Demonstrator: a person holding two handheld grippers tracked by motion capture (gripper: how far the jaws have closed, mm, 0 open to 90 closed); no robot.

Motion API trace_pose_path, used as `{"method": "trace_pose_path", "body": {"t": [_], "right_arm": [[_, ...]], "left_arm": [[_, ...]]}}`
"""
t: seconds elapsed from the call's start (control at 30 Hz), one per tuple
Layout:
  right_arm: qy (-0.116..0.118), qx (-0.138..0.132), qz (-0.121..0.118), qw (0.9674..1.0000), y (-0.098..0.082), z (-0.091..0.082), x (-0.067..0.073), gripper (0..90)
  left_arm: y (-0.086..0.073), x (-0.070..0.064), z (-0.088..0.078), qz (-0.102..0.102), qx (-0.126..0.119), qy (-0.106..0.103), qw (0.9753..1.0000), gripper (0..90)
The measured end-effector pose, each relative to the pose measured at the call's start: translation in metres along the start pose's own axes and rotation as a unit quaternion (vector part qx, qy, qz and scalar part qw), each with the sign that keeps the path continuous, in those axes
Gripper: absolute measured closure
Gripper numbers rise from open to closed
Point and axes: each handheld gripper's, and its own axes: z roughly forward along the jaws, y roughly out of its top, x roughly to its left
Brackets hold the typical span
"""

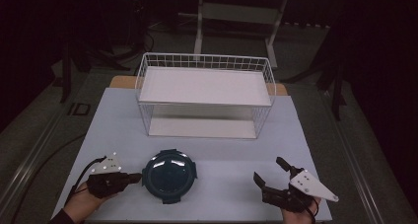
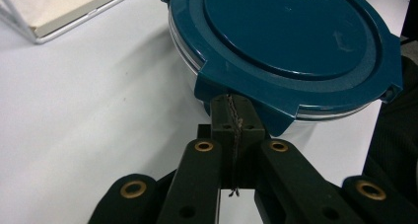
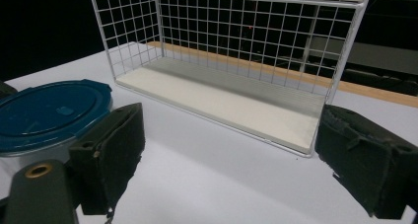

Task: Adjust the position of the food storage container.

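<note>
Item: round container with dark blue lid [image 1: 168, 175], standing on the pale tabletop [image 1: 118, 120] near your edge, left of centre, just in front of the white wire rack [image 1: 204, 94] but well apart from it.

Left tool [image 1: 133, 177]: your jaws are closed flat together, tips pressed against one of the lid's locking tabs [image 2: 231, 88] on the container's left side. Nothing is held between them; the pads meet face to face under the tab's edge.

Right tool [image 1: 270, 171]: jaws spread wide, empty, resting over the tabletop well to the right of the container, pointed toward the rack.

Step in hand, as judged: working the lid tab with the closed left tool, likely to flip the latch open or nudge the container.

Next move calls for: a small levering push at the tab, kept low so the container does not slide. You may need the right tool to steady the far side.
</note>
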Motion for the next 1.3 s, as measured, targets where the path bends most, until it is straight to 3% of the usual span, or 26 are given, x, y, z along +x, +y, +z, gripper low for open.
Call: {"method": "trace_pose_path", "body": {"t": [0.3,0.53,0.67,1.0,1.3], "right_arm": [[0.002,0.002,-0.002,1.0,0.0,0.001,0.001,11.5],[0.001,0.002,0.0,1.0,0.0,0.0,-0.001,11.5],[0.002,0.003,0.0,1.0,0.0,0.001,-0.001,11.5],[0.003,0.004,0.002,1.0,0.0,0.001,-0.001,11.5],[0.004,0.005,0.001,1.0,0.0,0.001,0.0,11.5]], "left_arm": [[0.018,-0.012,0.022,0.018,0.006,-0.019,0.9997,89.6],[0.019,-0.012,0.024,0.012,0.014,0.001,0.9998,89.4],[0.017,-0.011,0.025,0.005,0.015,-0.007,0.9998,89.4],[0.027,-0.018,0.029,0.02,0.016,0.002,0.9997,89.5],[0.045,-0.02,0.047,0.026,0.025,-0.001,0.9993,89.6]]}}
